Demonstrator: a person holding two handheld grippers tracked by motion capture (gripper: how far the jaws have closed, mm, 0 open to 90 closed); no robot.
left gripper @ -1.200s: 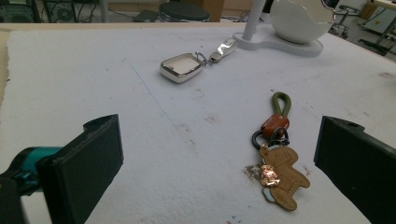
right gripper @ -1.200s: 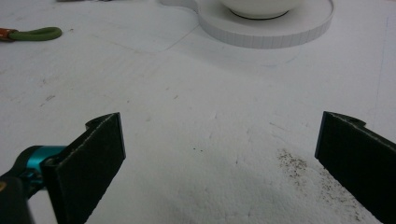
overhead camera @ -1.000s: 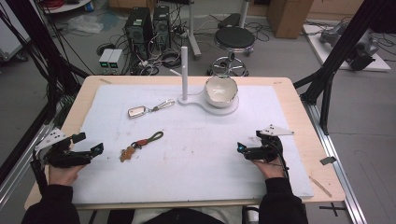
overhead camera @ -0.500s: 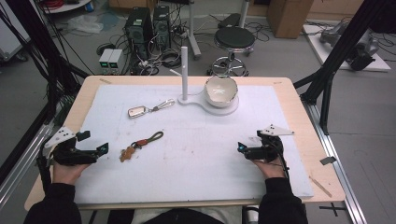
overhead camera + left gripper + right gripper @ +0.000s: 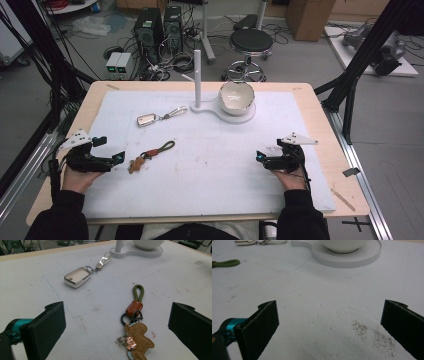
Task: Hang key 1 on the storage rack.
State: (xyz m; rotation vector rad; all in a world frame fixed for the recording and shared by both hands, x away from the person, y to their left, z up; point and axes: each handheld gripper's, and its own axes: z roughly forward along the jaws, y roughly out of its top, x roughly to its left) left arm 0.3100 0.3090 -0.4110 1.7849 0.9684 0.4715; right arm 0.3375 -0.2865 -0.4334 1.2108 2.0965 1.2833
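Note:
A keychain (image 5: 150,154) with a green loop and a brown leather figure lies left of centre on the white mat. My left gripper (image 5: 111,149) rests just left of it, open. In the left gripper view the keychain (image 5: 136,322) lies between the wide-apart jaws, nearer the right one, and nothing touches it. A silver key fob (image 5: 150,119) with a clip lies farther back, also seen ahead as the fob (image 5: 77,277). My right gripper (image 5: 267,152) is open at the right, over bare mat (image 5: 324,302).
A white stand (image 5: 222,107) with an upright post (image 5: 197,75) and a white bowl (image 5: 236,95) sits at the back centre. The mat covers a wooden table (image 5: 330,150). Black frame legs, a stool and computers stand beyond the table's far edge.
My left gripper has slid a little to the right, closer to the keychain. The right gripper and the objects have stayed put.

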